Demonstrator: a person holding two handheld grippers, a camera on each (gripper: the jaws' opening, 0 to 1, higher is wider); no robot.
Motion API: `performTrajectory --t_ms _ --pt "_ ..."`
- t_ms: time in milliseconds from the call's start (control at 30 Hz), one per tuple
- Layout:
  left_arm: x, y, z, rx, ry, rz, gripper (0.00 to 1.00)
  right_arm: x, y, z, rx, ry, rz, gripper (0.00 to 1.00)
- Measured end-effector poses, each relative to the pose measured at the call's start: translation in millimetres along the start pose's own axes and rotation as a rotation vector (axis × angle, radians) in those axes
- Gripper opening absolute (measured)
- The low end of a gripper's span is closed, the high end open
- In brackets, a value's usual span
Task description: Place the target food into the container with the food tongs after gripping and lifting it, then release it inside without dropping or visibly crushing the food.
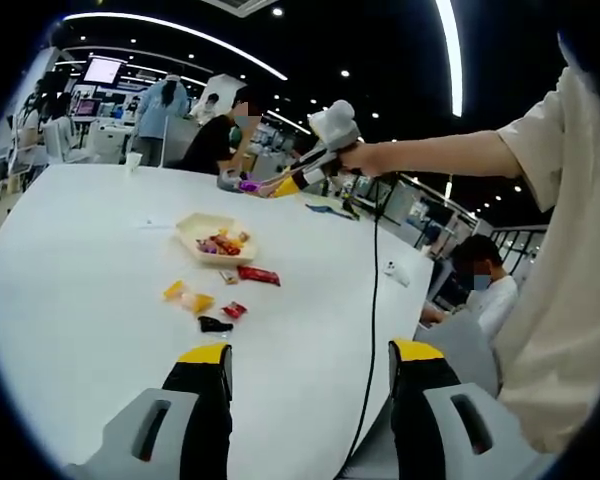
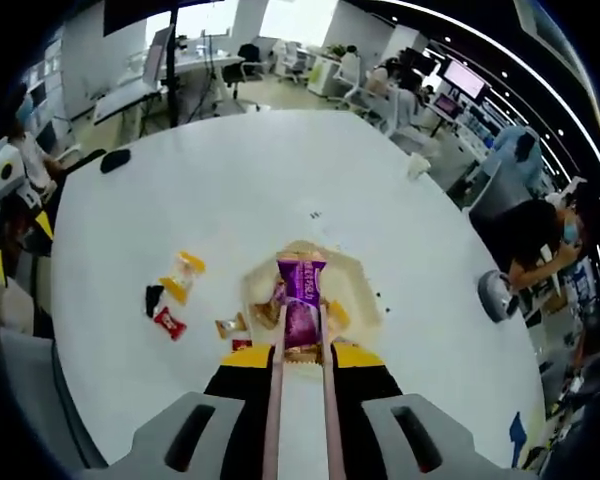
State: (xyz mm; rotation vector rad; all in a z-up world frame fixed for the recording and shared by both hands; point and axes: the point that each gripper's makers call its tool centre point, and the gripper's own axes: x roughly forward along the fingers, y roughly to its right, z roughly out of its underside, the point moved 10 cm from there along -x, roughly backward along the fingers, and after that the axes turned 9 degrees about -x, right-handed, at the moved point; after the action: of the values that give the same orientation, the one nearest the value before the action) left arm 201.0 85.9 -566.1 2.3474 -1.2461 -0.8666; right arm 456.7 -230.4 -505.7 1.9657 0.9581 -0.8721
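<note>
My right gripper (image 2: 302, 357) is shut on a pair of rose-gold food tongs (image 2: 278, 400). The tongs pinch a purple candy packet (image 2: 301, 288) just over the beige container (image 2: 358, 292), which holds several sweets. In the left gripper view the right gripper (image 1: 298, 180) hangs high above the table in a person's hand, the purple candy (image 1: 248, 186) at the tongs' tip, beyond the container (image 1: 192, 226). Loose sweets lie near the container: a red one (image 1: 258, 275), a yellow one (image 1: 187, 296) and a black one (image 1: 215, 324). My left gripper (image 1: 311, 352) is open with nothing between its jaws.
The round white table (image 2: 230, 190) bears a black mouse (image 2: 115, 160), a paper cup (image 2: 417, 165) and a grey object (image 2: 495, 295) near its edges. A black cable (image 1: 375, 300) runs down across the table. People sit around it.
</note>
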Motion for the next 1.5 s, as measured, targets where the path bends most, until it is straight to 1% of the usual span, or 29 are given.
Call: performTrajectory --t_ms 133,267,300,367,700,967,1500 --pt "-1 -1.4 1.7 -0.005 -0.002 -0.004 0.62 0 0 -0.6 0.005 0.006 0.004 0.2" --pt "-1 -2.0 2.1 -0.008 -0.004 -0.007 0.62 2 4 -3.2 -0.001 0.014 0.016 0.2" --pt "-1 -2.3 2.2 -0.009 -0.004 -0.007 0.62 3 5 -3.7 0.01 0.022 0.01 0.2" --pt "0 -2.3 1.9 -0.009 -0.004 -0.006 0.62 3 6 -4.1 0.004 0.02 0.018 0.2" --pt "-1 -3.3 2.8 -0.015 -0.003 -0.011 0.62 6 3 -7.3 -0.005 0.022 0.008 0.2" --pt "0 -4.2 4.6 -0.026 -0.006 -0.012 0.62 9 7 -12.1 -0.012 0.027 0.007 0.2" --pt "3 -5.5 5.6 -0.034 -0.009 -0.014 0.62 13 13 -12.8 -0.001 0.032 0.017 0.2"
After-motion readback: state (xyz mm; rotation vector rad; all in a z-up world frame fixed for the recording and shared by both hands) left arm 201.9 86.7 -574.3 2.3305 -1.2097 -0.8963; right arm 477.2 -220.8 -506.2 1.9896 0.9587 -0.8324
